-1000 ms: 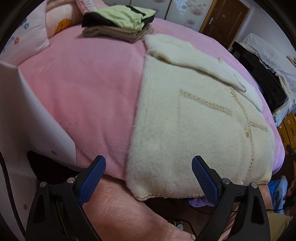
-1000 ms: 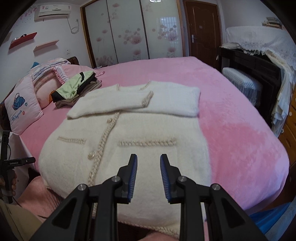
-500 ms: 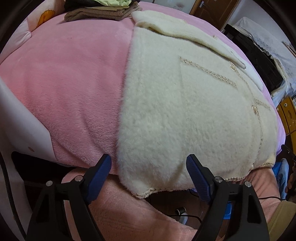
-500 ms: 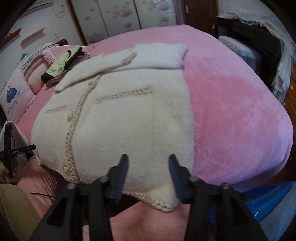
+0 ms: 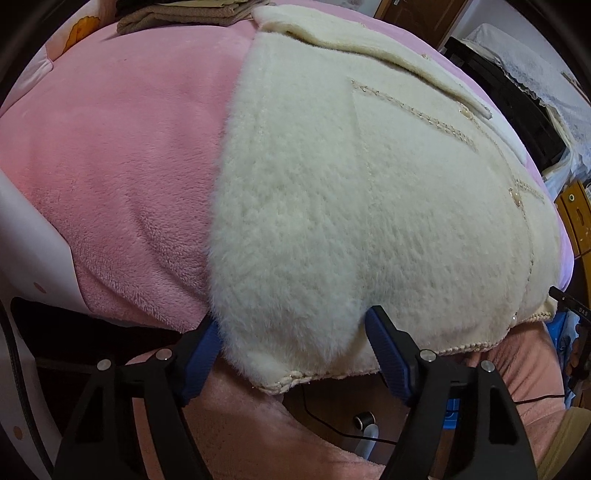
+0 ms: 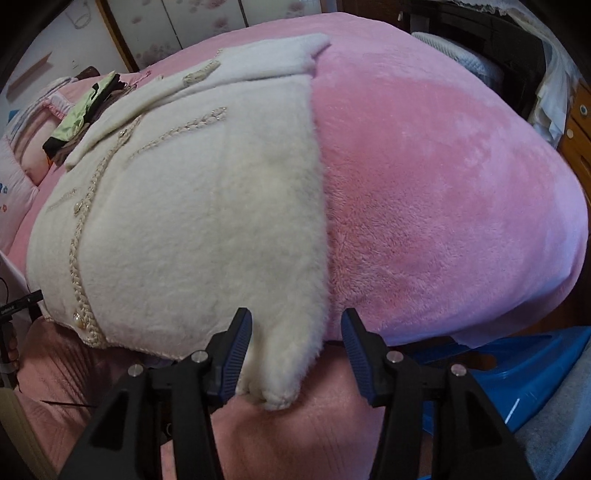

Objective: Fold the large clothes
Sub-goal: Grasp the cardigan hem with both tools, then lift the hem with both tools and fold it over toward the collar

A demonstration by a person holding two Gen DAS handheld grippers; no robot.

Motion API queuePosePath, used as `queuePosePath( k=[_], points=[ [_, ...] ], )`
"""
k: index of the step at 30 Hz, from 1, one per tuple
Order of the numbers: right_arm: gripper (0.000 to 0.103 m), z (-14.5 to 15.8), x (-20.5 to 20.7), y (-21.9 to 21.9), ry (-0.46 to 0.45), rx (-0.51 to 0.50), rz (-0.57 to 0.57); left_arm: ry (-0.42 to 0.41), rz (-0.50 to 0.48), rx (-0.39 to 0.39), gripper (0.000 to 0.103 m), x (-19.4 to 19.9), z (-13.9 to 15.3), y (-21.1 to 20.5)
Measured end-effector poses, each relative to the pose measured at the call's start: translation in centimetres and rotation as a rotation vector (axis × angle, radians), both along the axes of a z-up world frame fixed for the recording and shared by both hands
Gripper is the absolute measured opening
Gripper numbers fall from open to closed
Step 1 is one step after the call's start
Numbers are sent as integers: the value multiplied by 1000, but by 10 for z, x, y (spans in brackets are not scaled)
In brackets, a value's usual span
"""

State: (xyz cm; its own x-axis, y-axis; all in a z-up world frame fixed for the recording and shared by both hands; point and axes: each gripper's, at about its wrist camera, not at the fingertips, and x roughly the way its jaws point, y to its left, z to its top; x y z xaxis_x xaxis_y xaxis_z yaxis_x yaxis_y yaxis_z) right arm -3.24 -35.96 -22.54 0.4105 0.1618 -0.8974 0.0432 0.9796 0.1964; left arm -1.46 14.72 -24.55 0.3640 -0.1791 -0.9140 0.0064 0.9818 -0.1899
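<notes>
Cardigan [image 5: 351,206] lay buttoned on the pink bed [image 6: 443,184], hem overhanging; your left gripper [image 5: 293,338] had been closing around one hem corner, your right gripper [image 6: 295,338] bracketed the other unpinched; you needed both layers pinched before lifting.

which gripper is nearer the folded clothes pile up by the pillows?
Left. The left gripper straddles the cream coat hem corner on the clothes pile side; the right gripper straddles the opposite corner, the coat's full width farther off.
</notes>
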Motion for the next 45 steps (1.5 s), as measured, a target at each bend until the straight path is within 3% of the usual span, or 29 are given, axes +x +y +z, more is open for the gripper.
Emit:
queuePosePath(
  k=[3,6,7,9,10,11,13,21,29,34,39,45],
  points=[
    [51,-10,6,-4,35,60,-17,-3,11,-7,71,-2,1,1],
    [50,-10,8,-3,37,53,-23,2,31,-10,39,-4,4,6],
    [48,-8,8,-1,36,44,-16,10,26,-26,21,-4,5,8],
    [26,-5,7,2,34,37,13,22,26,-23,14,-4,9,5],
    [20,-3,7,5,34,31,27,24,19,0,11,-5,12,1],
    [10,0,6,7,28,27,41,26,11,30,10,-5,16,-5],
    [8,9,3,13,1,20,63,27,19,32,10,-5,26,-9],
    [7,75,-9,14,-177,170,87,-40,120,-168,9,0,81,1],
    [7,145,41,16,-338,301,72,-226,160,-306,9,47,161,3],
    [7,176,93,9,-408,366,31,-292,193,-301,9,106,198,1],
    [7,187,152,0,-433,399,-49,-310,253,-296,9,168,202,-1],
    [7,154,226,-17,-386,414,-200,-279,333,-227,9,246,173,3]
  ],
)
